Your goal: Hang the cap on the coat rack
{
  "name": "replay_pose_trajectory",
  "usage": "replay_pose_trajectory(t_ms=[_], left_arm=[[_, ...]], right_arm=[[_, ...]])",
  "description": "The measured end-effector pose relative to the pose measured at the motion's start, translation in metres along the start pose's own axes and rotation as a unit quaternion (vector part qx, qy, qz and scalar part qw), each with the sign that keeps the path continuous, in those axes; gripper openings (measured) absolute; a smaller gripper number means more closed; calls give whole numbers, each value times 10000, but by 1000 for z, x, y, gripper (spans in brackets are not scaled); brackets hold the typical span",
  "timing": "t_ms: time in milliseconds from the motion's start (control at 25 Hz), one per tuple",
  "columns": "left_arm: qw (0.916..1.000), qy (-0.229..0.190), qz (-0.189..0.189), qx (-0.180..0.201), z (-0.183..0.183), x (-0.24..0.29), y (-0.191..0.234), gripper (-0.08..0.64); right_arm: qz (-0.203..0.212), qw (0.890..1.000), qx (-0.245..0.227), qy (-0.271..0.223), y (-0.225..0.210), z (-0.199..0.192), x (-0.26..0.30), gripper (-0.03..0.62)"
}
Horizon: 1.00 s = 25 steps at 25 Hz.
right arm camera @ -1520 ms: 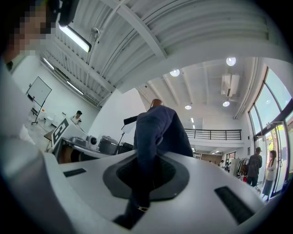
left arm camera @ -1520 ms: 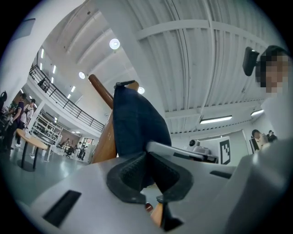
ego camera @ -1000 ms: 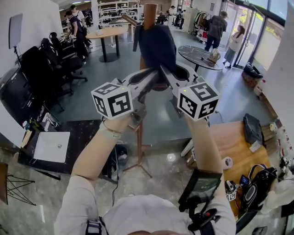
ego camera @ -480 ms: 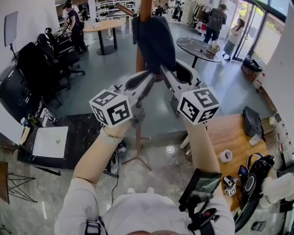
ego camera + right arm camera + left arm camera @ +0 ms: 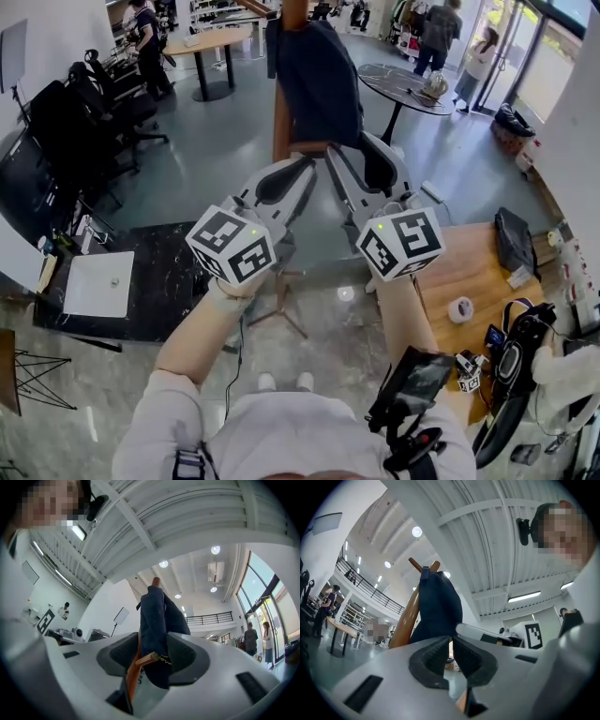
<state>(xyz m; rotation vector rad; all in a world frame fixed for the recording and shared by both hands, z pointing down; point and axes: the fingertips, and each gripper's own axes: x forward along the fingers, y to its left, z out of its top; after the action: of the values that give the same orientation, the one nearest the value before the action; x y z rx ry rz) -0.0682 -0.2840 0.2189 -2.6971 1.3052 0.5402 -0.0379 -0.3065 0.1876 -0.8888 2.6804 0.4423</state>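
Grey polished floor (image 5: 206, 159) fills most of the head view of a large open hall. A round wooden table (image 5: 211, 39) stands far left, and a dark round table (image 5: 398, 82) stands far right. Black office chairs (image 5: 89, 122) line the left side. A light wooden bench top (image 5: 469, 272) lies near right.

The coat rack (image 5: 281, 112) is a brown wooden post that rises at the far centre. The cap (image 5: 319, 80) is dark blue. It hangs on the upper part of the post, draped down its right side. The left gripper view shows the cap (image 5: 438, 604) against the post (image 5: 405, 620), with two pegs above it.

Both grippers point up and away toward the rack, just below the cap.

- The left gripper (image 5: 302, 169) has its jaws together. The left gripper view shows the pads of that gripper (image 5: 451, 641) meeting, with nothing between them.
- The right gripper (image 5: 354, 150) has its jaws wide apart; they have just been opening. In the right gripper view, the lower edge of the cap (image 5: 157, 620) and a wooden peg (image 5: 145, 659) show in the gap of that gripper (image 5: 152, 656). Neither pad presses on the cap.

A white board (image 5: 98, 292) lies on a dark mat near left. A tape roll (image 5: 460, 308) rests on the bench top.
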Motion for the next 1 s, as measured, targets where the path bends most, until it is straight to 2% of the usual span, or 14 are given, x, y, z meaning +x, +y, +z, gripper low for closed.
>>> replay_pose_trajectory(t_ms=[280, 440, 720, 1000], left_arm=[[9997, 207, 73, -68, -36, -9, 0, 9], [9987, 432, 140, -232, -56, -13, 3, 9], [9964, 585, 167, -584, -103, -20, 16, 9], [9892, 996, 402, -999, -169, -38, 35, 9]], right_arm=[[-246, 9990, -282, -234, 11, -7, -19, 178], [-340, 9991, -189, -168, 12, -26, -26, 178], [-418, 9974, 311, 492, 12, -102, -28, 178], [-590, 9869, 993, 1126, 16, -191, -44, 178]])
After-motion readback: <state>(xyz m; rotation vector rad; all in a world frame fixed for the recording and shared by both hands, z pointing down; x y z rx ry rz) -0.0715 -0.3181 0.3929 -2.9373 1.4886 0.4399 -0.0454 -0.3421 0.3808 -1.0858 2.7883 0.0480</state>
